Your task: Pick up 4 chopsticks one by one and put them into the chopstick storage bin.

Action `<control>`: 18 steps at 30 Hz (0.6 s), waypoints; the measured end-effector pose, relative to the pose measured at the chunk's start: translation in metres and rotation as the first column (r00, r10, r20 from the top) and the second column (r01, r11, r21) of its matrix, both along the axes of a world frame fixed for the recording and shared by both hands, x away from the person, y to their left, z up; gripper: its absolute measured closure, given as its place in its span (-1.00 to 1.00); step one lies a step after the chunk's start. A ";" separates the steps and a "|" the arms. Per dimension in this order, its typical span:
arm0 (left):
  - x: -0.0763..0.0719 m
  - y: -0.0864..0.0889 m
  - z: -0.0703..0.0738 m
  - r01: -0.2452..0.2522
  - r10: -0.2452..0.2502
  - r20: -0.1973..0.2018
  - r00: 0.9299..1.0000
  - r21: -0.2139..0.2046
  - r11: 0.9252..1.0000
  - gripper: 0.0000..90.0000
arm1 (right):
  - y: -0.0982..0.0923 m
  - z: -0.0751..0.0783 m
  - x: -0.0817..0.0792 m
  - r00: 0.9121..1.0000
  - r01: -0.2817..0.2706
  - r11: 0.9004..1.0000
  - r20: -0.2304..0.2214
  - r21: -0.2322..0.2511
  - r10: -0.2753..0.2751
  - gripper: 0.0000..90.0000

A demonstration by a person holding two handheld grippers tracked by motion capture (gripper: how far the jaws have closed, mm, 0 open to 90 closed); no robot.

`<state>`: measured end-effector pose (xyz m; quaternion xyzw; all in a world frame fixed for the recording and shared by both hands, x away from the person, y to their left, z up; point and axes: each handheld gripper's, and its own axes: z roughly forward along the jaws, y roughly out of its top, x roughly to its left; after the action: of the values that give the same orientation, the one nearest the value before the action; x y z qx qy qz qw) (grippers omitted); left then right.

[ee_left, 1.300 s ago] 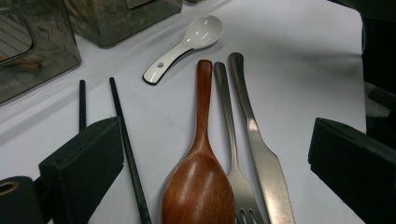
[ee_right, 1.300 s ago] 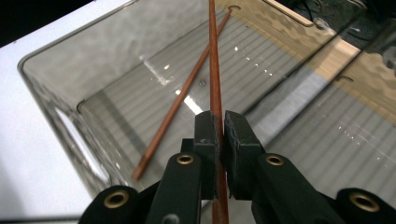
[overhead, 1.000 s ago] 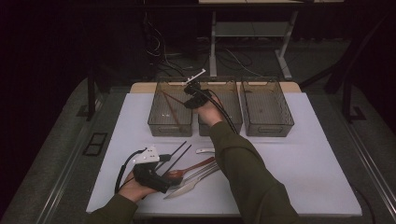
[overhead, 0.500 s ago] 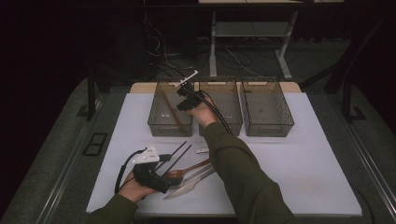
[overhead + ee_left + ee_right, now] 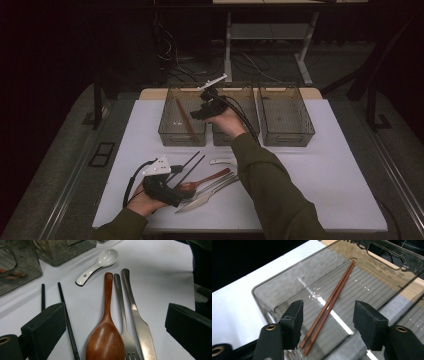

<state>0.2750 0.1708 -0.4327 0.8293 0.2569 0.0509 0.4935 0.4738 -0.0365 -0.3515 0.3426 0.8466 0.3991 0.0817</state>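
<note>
The brown chopsticks (image 5: pixel 329 303) lie side by side on the ribbed floor of the left bin (image 5: pixel 167 131), the one of three clear bins nearest the worktop's far left corner. They run slantwise, one end close to the bin's far wall. They look light, thin and stiff, with a smooth finish that could slide on flat pads. I would take both together near the middle, jaws closing across the pair, so that they neither tip nor scissor apart.

The right gripper (image 5: pixel 327 315) hovers over that bin with its jaws apart. The chopsticks lie below the gap, and neither pad touches them.

Against the earlier high views, the jaws have just been opening and the chopsticks now rest loose in the bin. The right hand has shifted a little and lifted slightly above the bin.

The left gripper (image 5: pixel 112 322) rests near the front left corner of the worktop (image 5: pixel 330 170), jaws wide and holding nothing. It has not moved since the earlier views. Ahead of it lie a wooden spoon (image 5: pixel 106 337), a fork (image 5: pixel 123 322) and a knife (image 5: pixel 138 322), touching or nearly so. Two black chopsticks (image 5: pixel 65 315) lie to one side, with a white spoon (image 5: pixel 98 265) farther on, all placed as before.
</note>
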 end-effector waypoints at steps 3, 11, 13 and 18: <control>0.000 0.000 0.000 -0.003 0.003 0.000 1.000 -0.003 1.000 -0.95 | -0.011 0.000 -0.007 1.000 -0.008 1.000 0.006 0.016 0.008 -0.22; 0.000 -0.001 -0.001 -0.005 0.005 0.000 1.000 0.008 1.000 -0.95 | -0.038 0.001 -0.029 0.999 -0.022 1.000 0.041 -0.006 0.022 -0.39; 0.000 0.000 -0.001 -0.008 0.008 -0.004 1.000 0.007 1.000 -0.95 | -0.045 0.001 -0.033 0.999 -0.018 1.000 0.041 0.001 0.018 -0.42; 0.000 0.000 -0.001 -0.012 0.012 -0.003 1.000 0.013 1.000 -0.95 | -0.062 0.001 -0.044 0.999 -0.019 1.000 0.035 0.025 0.019 -0.49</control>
<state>0.2751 0.1708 -0.4336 0.8311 0.2625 0.0542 0.4873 0.4298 -0.0984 -0.3505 0.3285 0.8432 0.4162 0.0884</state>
